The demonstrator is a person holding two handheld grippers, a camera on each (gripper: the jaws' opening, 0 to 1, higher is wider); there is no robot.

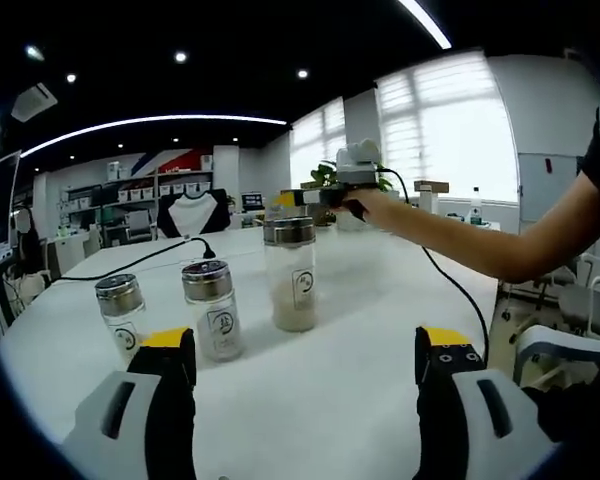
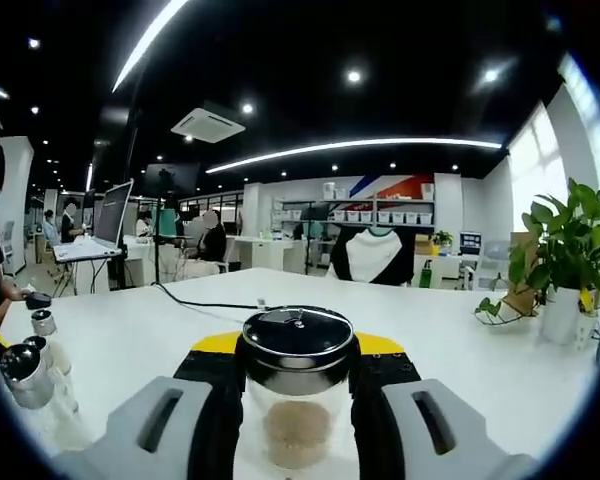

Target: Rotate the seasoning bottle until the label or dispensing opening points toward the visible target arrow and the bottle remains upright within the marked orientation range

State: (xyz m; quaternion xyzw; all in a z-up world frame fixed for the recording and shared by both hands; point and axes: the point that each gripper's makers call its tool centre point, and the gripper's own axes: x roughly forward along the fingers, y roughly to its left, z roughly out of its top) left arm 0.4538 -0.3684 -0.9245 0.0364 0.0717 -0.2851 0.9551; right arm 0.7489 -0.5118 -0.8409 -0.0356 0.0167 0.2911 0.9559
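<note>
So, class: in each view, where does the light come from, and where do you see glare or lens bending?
Left gripper view: bright windows wash out behind the right gripper, and the ceiling light strip bows into an arc. Right gripper view: ceiling strips and spotlights light the room; they glint on the seasoning bottle's dark lid, and the white table edge curves.

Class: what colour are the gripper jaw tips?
Yellow tips on black jaws, clearest in the left gripper view.

Left gripper view: low over white table (image 1: 380, 330), facing windows. Right gripper view: close behind seasoning bottle (image 2: 297, 385), facing office. Shared: bottle (image 1: 291, 272), table.
</note>
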